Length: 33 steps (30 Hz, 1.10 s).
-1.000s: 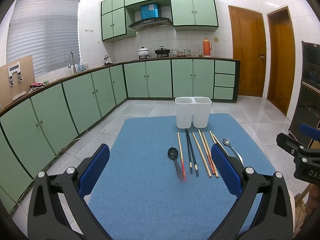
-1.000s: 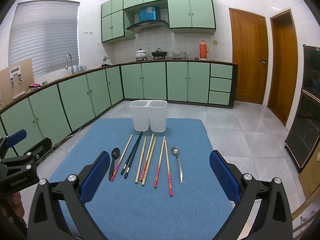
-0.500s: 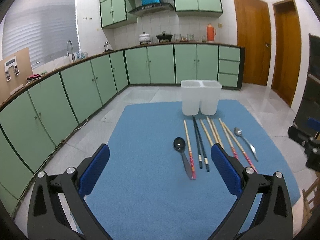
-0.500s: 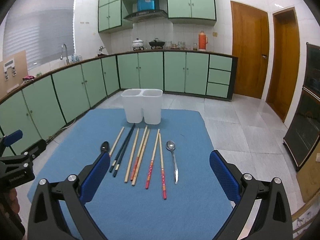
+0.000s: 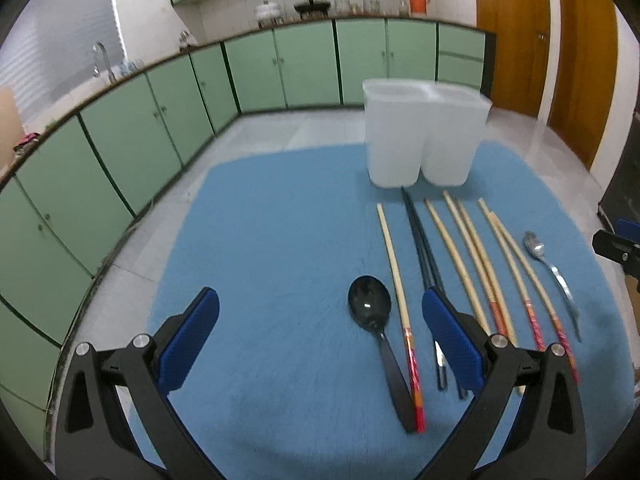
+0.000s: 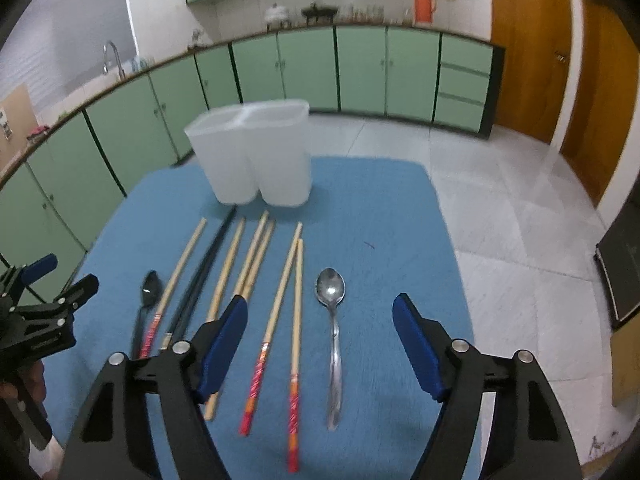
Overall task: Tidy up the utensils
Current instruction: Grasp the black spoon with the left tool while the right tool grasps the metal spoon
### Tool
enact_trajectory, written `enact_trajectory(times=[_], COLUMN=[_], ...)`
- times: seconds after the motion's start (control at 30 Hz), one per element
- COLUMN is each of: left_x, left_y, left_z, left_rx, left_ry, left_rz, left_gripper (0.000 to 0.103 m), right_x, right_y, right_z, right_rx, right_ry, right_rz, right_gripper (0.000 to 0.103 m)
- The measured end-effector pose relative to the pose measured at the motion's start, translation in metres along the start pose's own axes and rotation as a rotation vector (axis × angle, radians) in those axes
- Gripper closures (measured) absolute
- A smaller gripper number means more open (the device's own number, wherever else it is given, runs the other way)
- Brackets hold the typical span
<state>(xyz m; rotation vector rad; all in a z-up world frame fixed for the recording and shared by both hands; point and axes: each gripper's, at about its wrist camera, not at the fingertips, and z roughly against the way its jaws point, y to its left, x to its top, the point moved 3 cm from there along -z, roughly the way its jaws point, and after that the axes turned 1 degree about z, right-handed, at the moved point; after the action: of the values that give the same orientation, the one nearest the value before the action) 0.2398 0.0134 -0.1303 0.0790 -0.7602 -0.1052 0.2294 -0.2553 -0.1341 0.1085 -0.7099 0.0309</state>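
A white two-compartment holder (image 5: 424,136) (image 6: 256,156) stands at the far side of the blue table (image 5: 280,240) (image 6: 380,208). In front of it lie a black spoon (image 5: 372,316) (image 6: 148,296), a pair of black chopsticks (image 5: 424,248) (image 6: 200,276), several wooden chopsticks with red ends (image 5: 472,256) (image 6: 280,292) and a metal spoon (image 5: 552,272) (image 6: 332,320). My left gripper (image 5: 320,328) is open and empty above the table, just left of the black spoon. My right gripper (image 6: 320,336) is open and empty, its jaws either side of the metal spoon and two chopsticks.
Green cabinets (image 5: 120,148) run along the left and back under a counter with a sink tap (image 5: 100,56). Wooden doors (image 6: 560,52) stand at the right. The tiled floor (image 6: 520,220) lies beyond the table's right edge.
Both grippers have dropped and moved forward toward the utensils, which now look much larger and closer. Both stay open. Nothing on the table has moved.
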Motion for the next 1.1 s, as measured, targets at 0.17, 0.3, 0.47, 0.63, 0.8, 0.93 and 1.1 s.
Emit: enact_trajectory(times=[0.17,0.3,0.47,0.63,0.8,0.93,1.1], left_x=[-0.002,-0.007,-0.012,-0.013,-0.011,-0.01,-0.009], left_y=[-0.003,-0.003,-0.005,0.0,0.003,0.0,-0.01], left_z=[-0.04,-0.06,-0.077,-0.085,-0.086,-0.085,-0.083], left_rx=[-0.022,-0.031,-0.039,-0.071,-0.091,-0.113,-0.141], left_ry=[0.09,0.143,0.183,0.206,0.198,0.189,0.183], left_rz=[0.013,0.037,0.042,0.077,0.076,0.07,0.069], left_gripper=[0.005,0.006,0.01,0.023,0.029,0.042,0.058], right_x=[0.003,0.005,0.005,0.006,0.008,0.007,0.007], right_y=[-0.005,-0.001,-0.002,-0.005,-0.006,-0.006,-0.004], right_z=[-0.031,-0.045,-0.058,-0.074,-0.086,-0.095,-0.096], right_rx=[0.019,0.022,0.031,0.038,0.058,0.054,0.037], right_ry=[0.066,0.081,0.108,0.149,0.174,0.206,0.209], right_rz=[-0.003,0.009,0.013,0.012,0.002,0.006,0.02], right_gripper=[0.037,0.036,0.039,0.045,0.051,0.061,0.072])
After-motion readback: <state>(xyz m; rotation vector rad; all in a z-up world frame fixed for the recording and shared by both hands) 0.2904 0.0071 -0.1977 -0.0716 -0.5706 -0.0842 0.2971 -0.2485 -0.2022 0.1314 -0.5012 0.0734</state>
